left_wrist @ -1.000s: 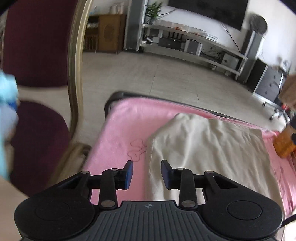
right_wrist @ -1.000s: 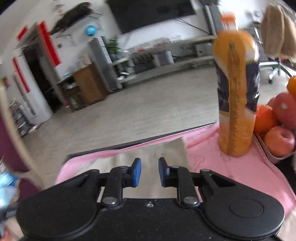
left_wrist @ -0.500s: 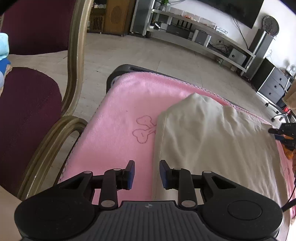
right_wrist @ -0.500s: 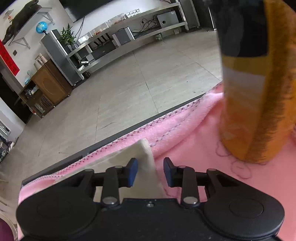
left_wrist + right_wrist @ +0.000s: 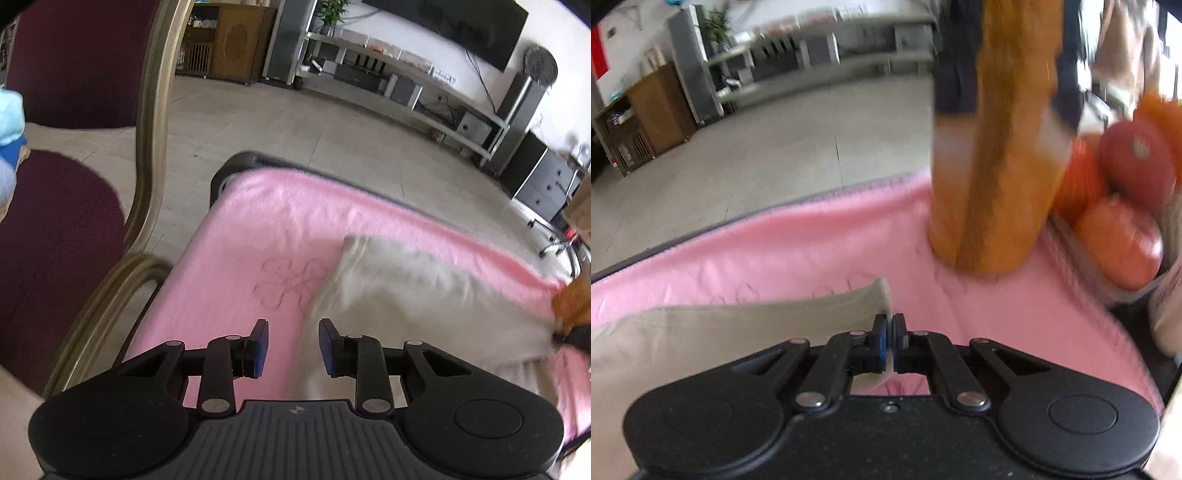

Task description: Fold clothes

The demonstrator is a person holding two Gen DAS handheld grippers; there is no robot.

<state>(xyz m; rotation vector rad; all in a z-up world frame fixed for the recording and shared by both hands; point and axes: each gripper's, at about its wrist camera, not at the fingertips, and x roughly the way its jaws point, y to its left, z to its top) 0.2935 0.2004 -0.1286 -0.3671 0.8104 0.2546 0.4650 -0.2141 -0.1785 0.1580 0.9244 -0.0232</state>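
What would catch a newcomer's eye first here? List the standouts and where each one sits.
The pink blanket covering the table dominates both views, with the beige garment lying across it. In the right wrist view, the right gripper is shut on the garment's corner, and a tall orange bottle stands just beyond, next to a tray of red and orange fruit. The left gripper is open at the garment's opposite edge.

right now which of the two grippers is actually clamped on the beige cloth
The right gripper: its jaws are shut on the beige cloth's corner. The left gripper is open, pinching nothing.
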